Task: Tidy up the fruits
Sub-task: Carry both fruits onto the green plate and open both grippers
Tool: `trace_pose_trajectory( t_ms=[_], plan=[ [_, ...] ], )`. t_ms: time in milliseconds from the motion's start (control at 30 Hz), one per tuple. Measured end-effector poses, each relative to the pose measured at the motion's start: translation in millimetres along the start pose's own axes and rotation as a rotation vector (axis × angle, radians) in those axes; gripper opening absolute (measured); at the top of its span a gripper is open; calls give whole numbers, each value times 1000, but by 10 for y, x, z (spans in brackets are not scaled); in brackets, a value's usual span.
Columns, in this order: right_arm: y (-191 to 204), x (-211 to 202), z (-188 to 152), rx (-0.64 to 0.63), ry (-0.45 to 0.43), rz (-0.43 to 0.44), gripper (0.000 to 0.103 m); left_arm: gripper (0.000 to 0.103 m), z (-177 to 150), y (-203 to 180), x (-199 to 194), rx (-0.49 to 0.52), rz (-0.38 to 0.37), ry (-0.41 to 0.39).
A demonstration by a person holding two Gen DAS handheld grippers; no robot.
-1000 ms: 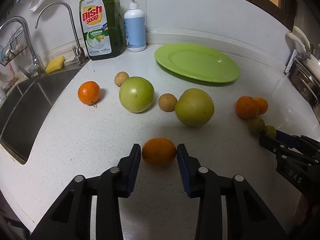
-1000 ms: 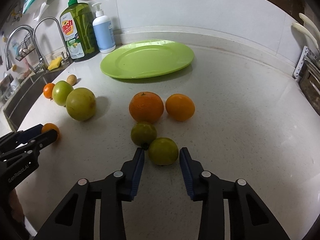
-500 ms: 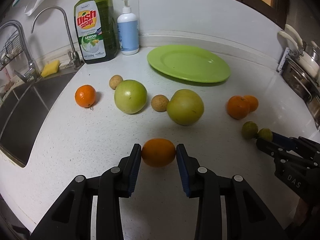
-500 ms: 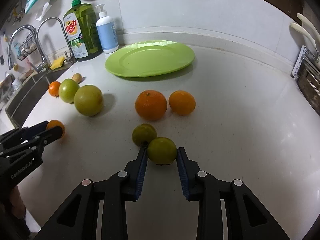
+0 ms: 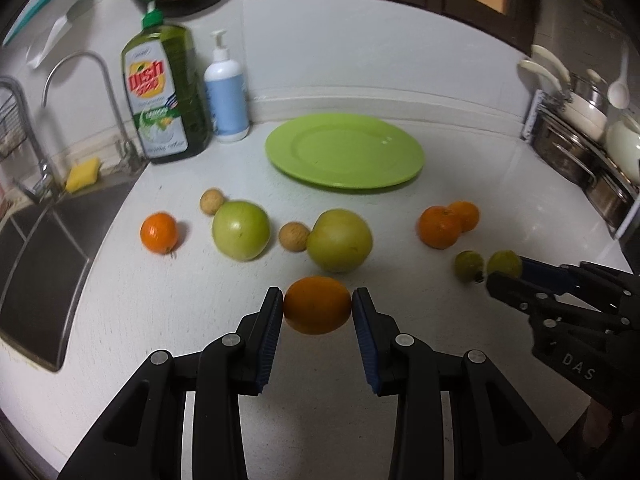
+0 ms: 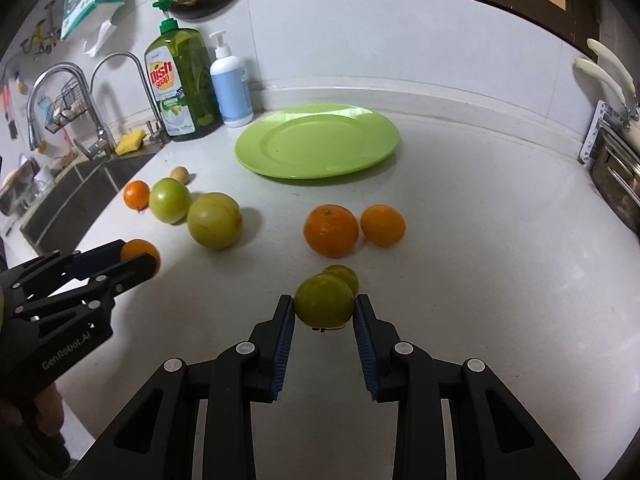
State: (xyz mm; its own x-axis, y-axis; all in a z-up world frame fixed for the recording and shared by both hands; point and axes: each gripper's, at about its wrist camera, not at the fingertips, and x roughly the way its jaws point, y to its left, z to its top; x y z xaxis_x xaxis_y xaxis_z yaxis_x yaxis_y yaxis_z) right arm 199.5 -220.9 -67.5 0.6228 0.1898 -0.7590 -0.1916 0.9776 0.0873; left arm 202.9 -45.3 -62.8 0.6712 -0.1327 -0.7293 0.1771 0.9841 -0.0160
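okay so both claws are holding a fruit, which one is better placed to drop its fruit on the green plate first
Probably the right. The right claw, shut on the green citrus, has the green plate nearly straight ahead past two oranges. The left claw, shut on the orange, has the large green fruit directly in its path.

Countertop [image 5: 460,152]: yours is white, speckled.
Back edge: your green plate [image 5: 344,152], dish soap bottle [image 5: 164,92], pump bottle [image 5: 226,96].
Middle: two green apples [image 5: 240,235], three oranges [image 5: 439,227].
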Motion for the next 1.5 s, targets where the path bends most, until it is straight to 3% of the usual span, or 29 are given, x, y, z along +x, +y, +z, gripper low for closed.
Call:
trace_pose_trajectory(
  t_ms=[333, 667, 833, 1133, 1233, 1500],
  plan=[
    [206, -141, 217, -2, -64, 52, 31, 36, 261, 86, -184, 24, -53, -62],
    [287, -188, 578, -11, -150, 66, 31, 36, 644, 152, -194, 63, -61, -126],
    [236, -92, 797, -21, -163, 50, 31, 36, 905, 198, -41, 53, -111, -112],
    [42, 269, 1290, -48, -126, 45, 31, 35, 1405, 165, 409, 93, -134, -72],
    [-17, 408, 1426, -66, -118, 40, 31, 29, 1533, 137, 569, 111, -131, -54],
    [-211, 994, 1657, -52, -5, 51, 31, 25, 1815, 136, 1148, 122, -163, 50]
  ],
)
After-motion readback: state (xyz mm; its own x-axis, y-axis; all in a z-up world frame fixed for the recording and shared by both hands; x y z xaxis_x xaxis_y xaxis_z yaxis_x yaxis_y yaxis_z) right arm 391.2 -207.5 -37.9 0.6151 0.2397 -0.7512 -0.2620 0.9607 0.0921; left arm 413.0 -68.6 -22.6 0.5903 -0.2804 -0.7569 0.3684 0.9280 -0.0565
